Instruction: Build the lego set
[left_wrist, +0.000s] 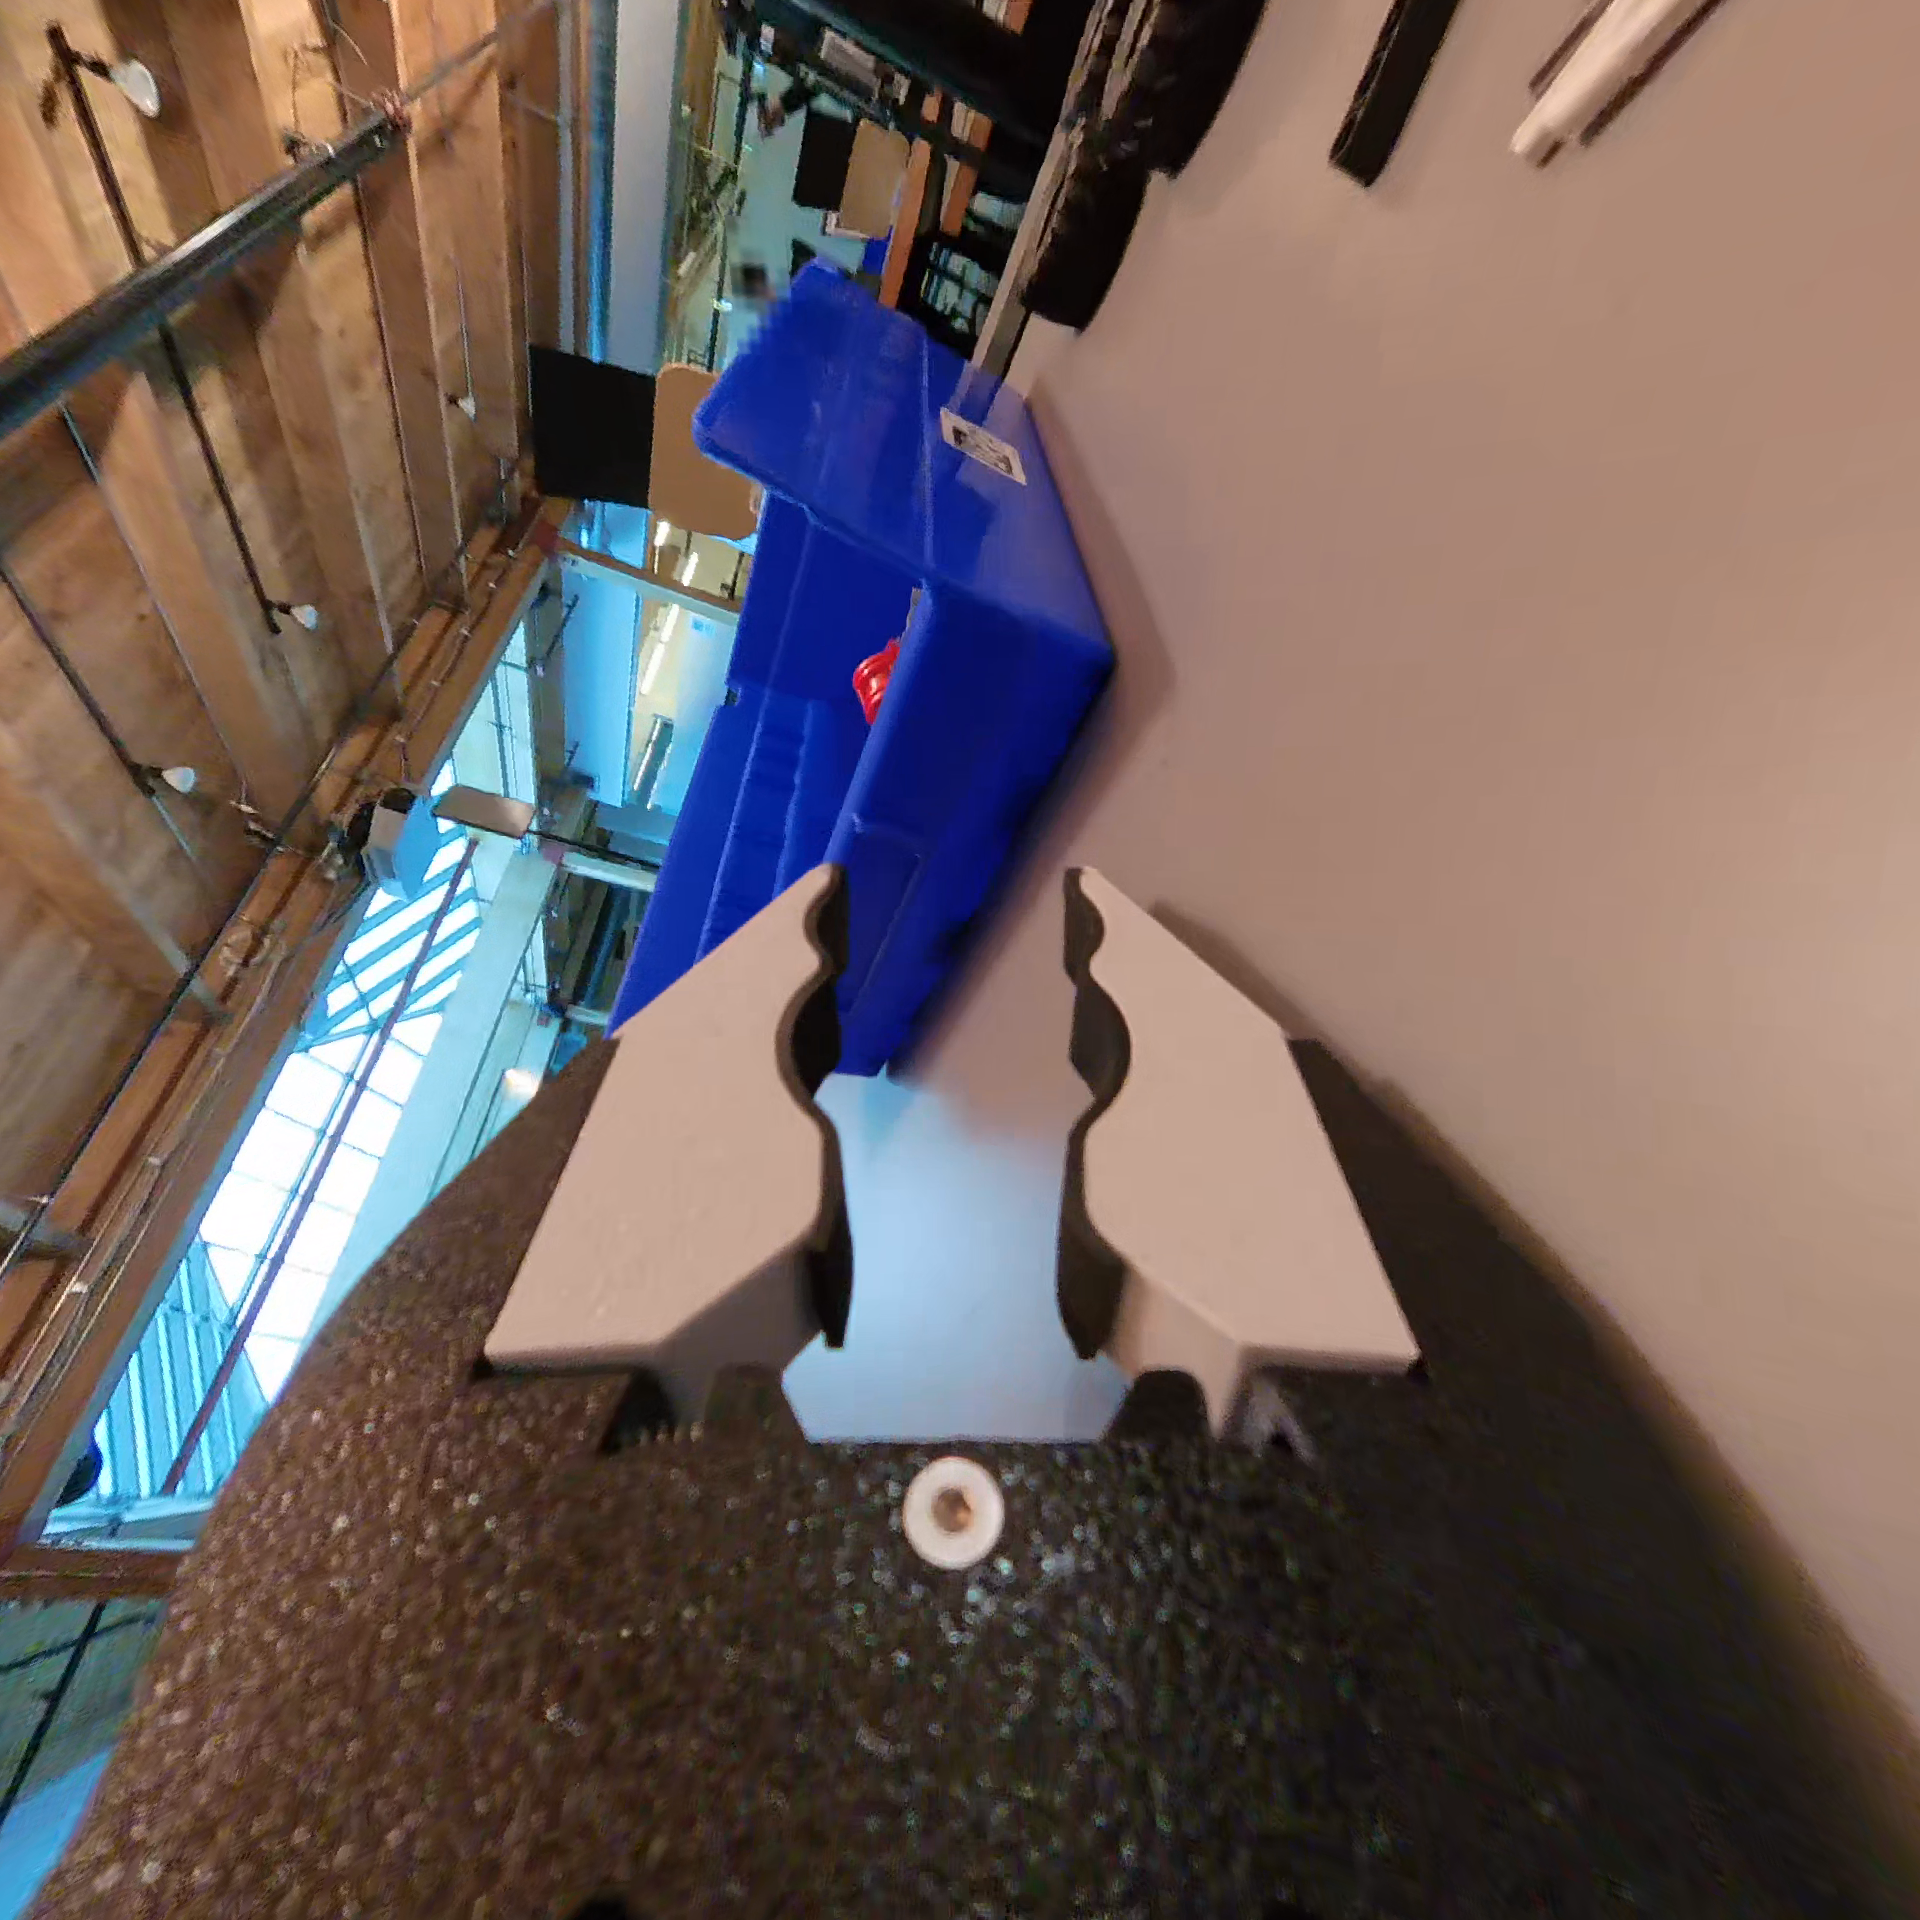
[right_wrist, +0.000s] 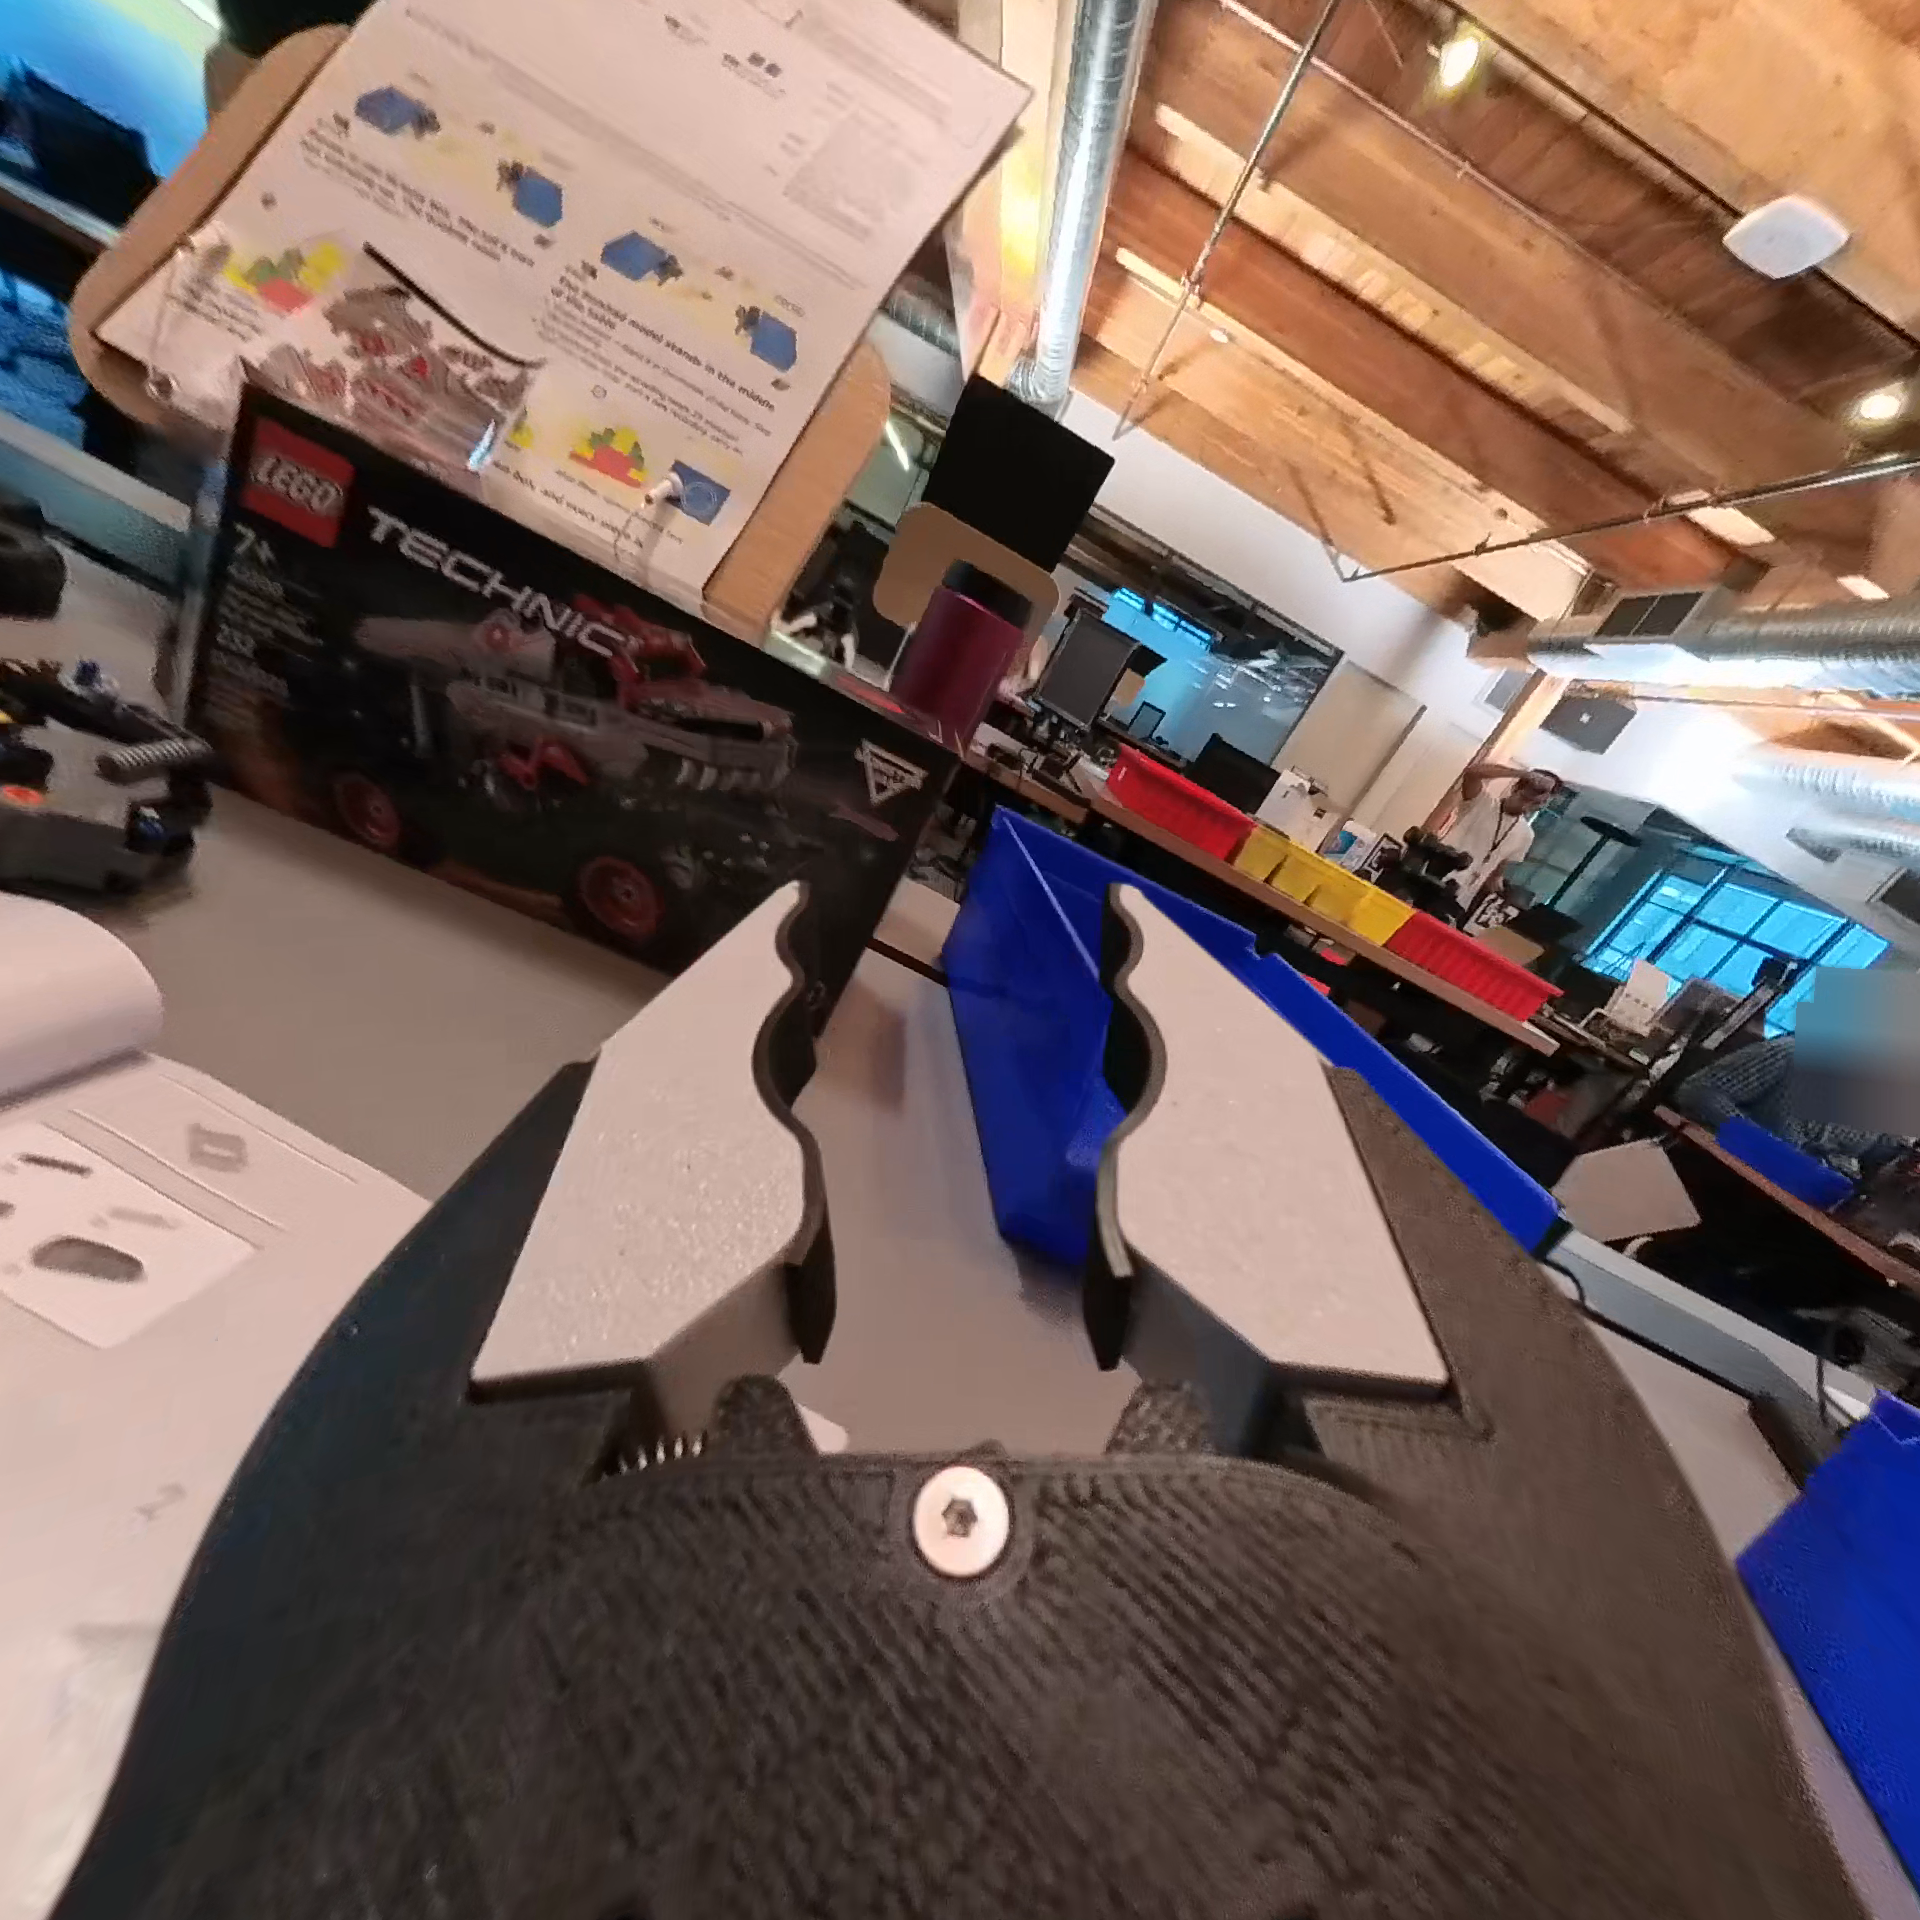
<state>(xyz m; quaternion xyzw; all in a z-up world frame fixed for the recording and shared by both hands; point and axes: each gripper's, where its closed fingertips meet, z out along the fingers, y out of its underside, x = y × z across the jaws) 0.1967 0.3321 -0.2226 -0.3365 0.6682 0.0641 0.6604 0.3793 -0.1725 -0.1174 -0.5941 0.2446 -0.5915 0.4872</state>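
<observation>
My left gripper (left_wrist: 951, 894) is open and empty, rolled on its side, pointing at a blue parts bin (left_wrist: 935, 665) on the grey table (left_wrist: 1455, 727). A red piece (left_wrist: 876, 675) shows inside the bin. My right gripper (right_wrist: 956, 909) is open and empty, low over the table (right_wrist: 364, 997), pointing between the dark set box (right_wrist: 540, 748) and a blue bin (right_wrist: 1049, 1049). A partly built grey and black model (right_wrist: 83, 790) sits at the far left. An open instruction booklet (right_wrist: 114, 1174) lies at the left.
A cardboard board with a printed sheet (right_wrist: 561, 229) leans behind the box. A maroon bottle (right_wrist: 951, 655) stands behind it. Another blue bin (right_wrist: 1849, 1579) is at the lower right. Far tables hold red and yellow bins (right_wrist: 1320, 873), and a person (right_wrist: 1486, 821) stands beyond. Spacing between my two grippers at the tips: around 55 cm.
</observation>
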